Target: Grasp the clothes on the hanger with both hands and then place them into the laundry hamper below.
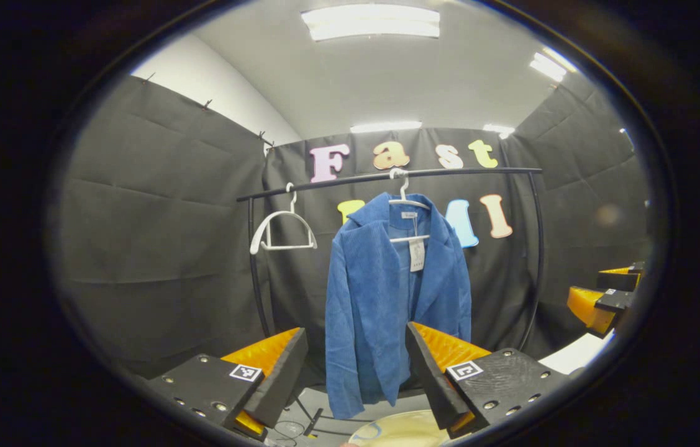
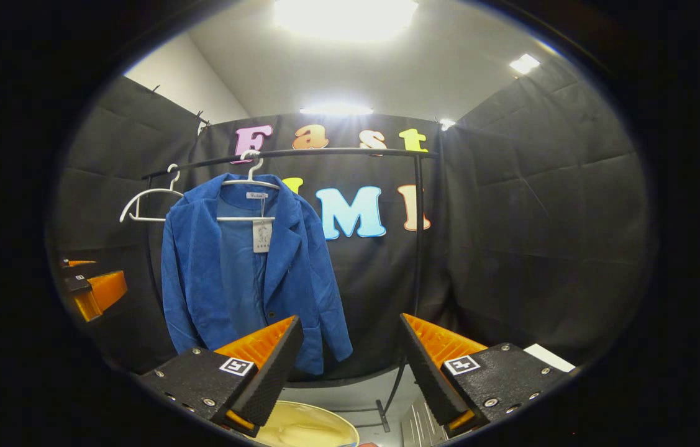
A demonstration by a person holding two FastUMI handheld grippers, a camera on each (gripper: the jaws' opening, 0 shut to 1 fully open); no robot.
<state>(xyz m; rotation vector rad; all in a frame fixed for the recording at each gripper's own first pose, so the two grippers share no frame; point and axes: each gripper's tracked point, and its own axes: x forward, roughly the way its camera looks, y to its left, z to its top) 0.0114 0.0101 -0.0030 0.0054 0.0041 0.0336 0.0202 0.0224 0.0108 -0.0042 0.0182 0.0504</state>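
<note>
Far ahead on the rail [image 1: 387, 177] hangs the jacket [image 1: 387, 292], above the hamper [image 2: 300, 428]. Both my grippers [image 1: 356, 372] [image 2: 350, 366] gape wide, empty; I'd take a shoulder each and lift evenly.

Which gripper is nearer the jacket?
Left. The left gripper faces the jacket head-on, open; the right gripper is off to its right, open.
</note>
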